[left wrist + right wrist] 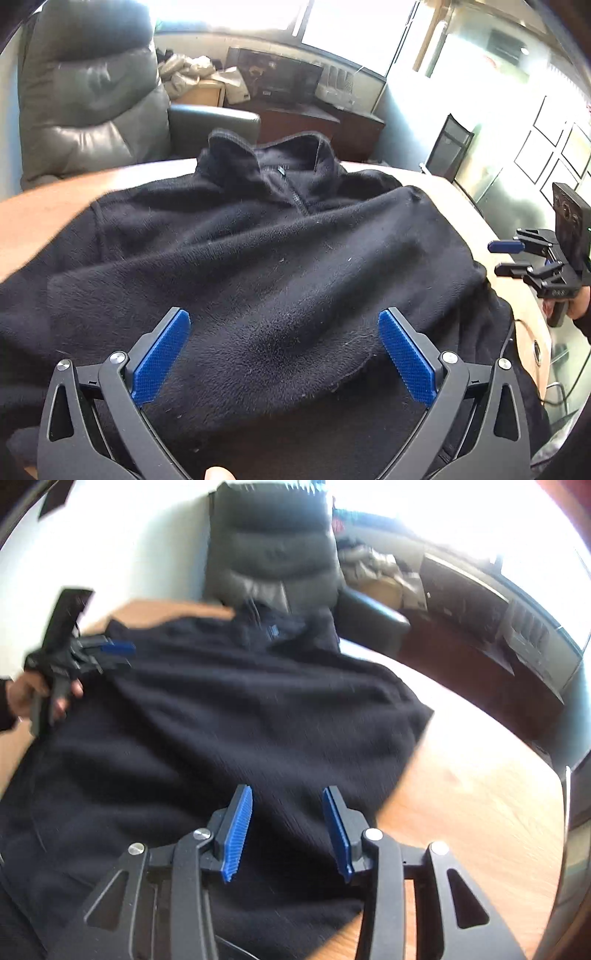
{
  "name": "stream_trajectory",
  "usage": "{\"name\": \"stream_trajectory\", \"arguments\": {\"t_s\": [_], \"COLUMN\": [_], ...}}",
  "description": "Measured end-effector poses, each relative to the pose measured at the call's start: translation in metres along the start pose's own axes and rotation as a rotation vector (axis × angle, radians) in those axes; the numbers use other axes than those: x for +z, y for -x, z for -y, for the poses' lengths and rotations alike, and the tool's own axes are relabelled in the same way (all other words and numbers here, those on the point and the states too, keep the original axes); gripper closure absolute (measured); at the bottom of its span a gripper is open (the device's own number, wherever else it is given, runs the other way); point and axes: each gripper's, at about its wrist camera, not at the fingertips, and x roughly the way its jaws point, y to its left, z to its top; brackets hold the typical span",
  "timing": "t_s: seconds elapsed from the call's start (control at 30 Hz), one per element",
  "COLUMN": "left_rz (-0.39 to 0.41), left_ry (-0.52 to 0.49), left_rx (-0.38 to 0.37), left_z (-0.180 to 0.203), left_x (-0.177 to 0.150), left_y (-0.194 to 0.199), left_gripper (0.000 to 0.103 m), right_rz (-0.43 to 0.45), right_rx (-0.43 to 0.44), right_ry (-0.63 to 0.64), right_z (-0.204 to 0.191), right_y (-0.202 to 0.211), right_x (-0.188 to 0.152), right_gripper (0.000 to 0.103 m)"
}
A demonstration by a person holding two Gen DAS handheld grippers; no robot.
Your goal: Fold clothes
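Observation:
A black fleece pullover (258,240) (240,709) lies spread on the wooden table (37,214) (461,794), its zip collar (266,155) at the far edge. My left gripper (284,317) hovers over the near part of the fleece with its jaws wide open and nothing between the blue pads (162,358). In the right wrist view the left gripper (118,655) sits at the garment's left side, held by a hand. My right gripper (287,794) stands over the fleece's right part, jaws partly apart and pinching nothing. From the left wrist view the right gripper (509,254) hangs above bare table beside the garment.
A grey leather armchair (92,92) (273,554) stands just behind the table's far edge. A dark sideboard (295,96) with clutter lines the window wall. The table's right side (480,775) is bare wood, with a cable (524,328) and a grommet near its edge.

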Motion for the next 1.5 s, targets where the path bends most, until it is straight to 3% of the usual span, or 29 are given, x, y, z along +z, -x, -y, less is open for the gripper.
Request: {"name": "stream_trajectory", "arguments": {"t_s": [0.07, 0.13, 0.33, 0.53, 0.73, 0.83, 0.87, 0.97, 1.07, 1.2, 1.27, 1.3, 1.33, 1.4, 1.43, 1.5], "left_rz": [-0.042, -0.024, -0.018, -0.020, -0.018, -0.013, -0.011, -0.023, -0.052, -0.055, -0.047, -0.027, -0.007, 0.002, -0.036, -0.075], "left_ry": [0.002, -0.068, -0.063, -0.072, -0.070, -0.103, -0.116, -0.117, -0.144, -0.143, -0.151, -0.159, -0.166, -0.163, -0.143, -0.130], "left_rx": [0.014, 0.054, 0.038, 0.050, 0.037, 0.035, 0.033, 0.002, 0.057, 0.062, 0.065, 0.060, 0.054, 0.047, 0.065, 0.089], "left_z": [-0.001, 0.009, 0.005, 0.010, 0.013, 0.025, 0.030, 0.040, 0.045, 0.046, 0.048, 0.050, 0.051, 0.050, 0.046, 0.042], "left_x": [-0.006, -0.012, -0.013, -0.011, -0.011, -0.015, -0.017, -0.031, -0.040, -0.039, -0.038, -0.037, -0.035, -0.035, -0.037, -0.040], "left_y": [-0.016, -0.013, -0.011, -0.019, -0.019, -0.009, -0.005, 0.001, -0.007, -0.008, -0.003, 0.002, 0.008, 0.009, 0.000, -0.011], "left_gripper": [0.000, 0.000, 0.000, 0.000, 0.000, 0.000, 0.000, 0.000, 0.000, 0.000, 0.000, 0.000, 0.000, 0.000, 0.000, 0.000], "right_rz": [-0.043, -0.114, -0.181, -0.129, -0.193, -0.225, -0.205, -0.094, -0.178, -0.201, -0.272, -0.272, -0.235, -0.118, -0.056, -0.030], "right_rx": [0.009, 0.004, -0.080, 0.002, -0.099, -0.146, -0.146, -0.033, -0.005, -0.061, -0.117, -0.135, -0.134, -0.109, -0.093, -0.074], "right_ry": [-0.019, -0.058, -0.149, -0.207, -0.211, -0.163, -0.131, -0.046, -0.028, -0.110, -0.117, -0.118, -0.111, -0.081, -0.065, -0.075], "right_z": [-0.001, 0.004, 0.018, 0.005, -0.001, -0.015, -0.024, -0.063, -0.087, -0.081, -0.081, -0.083, -0.087, -0.100, -0.107, -0.113], "right_y": [-0.019, -0.041, -0.027, -0.031, -0.030, -0.020, -0.015, -0.009, -0.041, -0.048, -0.050, -0.048, -0.042, -0.033, -0.033, -0.058], "right_x": [-0.002, -0.015, -0.064, -0.062, -0.075, -0.064, -0.055, -0.028, -0.033, -0.046, -0.040, -0.029, -0.016, 0.017, 0.035, 0.058], "right_gripper": [0.061, 0.061, 0.062, 0.059, 0.059, 0.061, 0.061, 0.060, 0.060, 0.045, 0.032, 0.031, 0.030, 0.009, 0.003, 0.000]}}
